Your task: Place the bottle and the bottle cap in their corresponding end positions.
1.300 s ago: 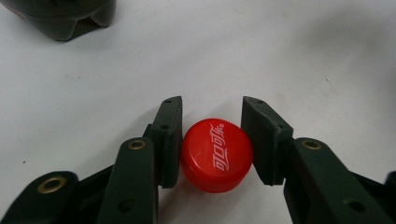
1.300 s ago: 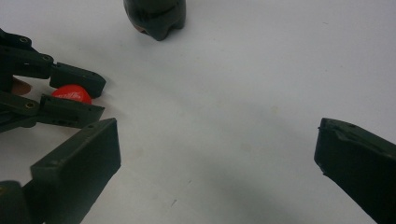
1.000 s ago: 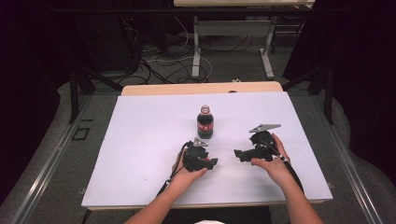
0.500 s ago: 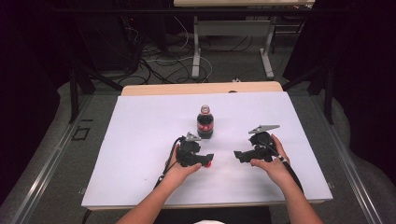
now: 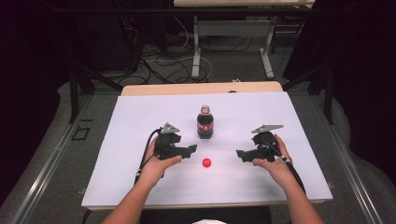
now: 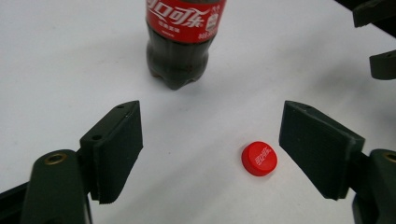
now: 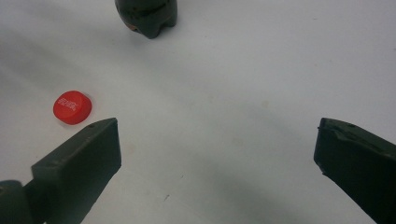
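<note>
Cap (image 6: 259,158) lies flat on the white counter (image 5: 116,186), logo up, between the left gripper (image 5: 189,150)'s just-opened jaws, touching neither; the right gripper (image 5: 240,155) also stands spread and empty. Uncapped, the upright bottle (image 5: 205,124) beyond the jaws could tip and spill if bumped.

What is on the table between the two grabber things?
A red bottle cap lies on the white table between the left gripper and the right gripper, nearer the left one. The high view shows it.
</note>
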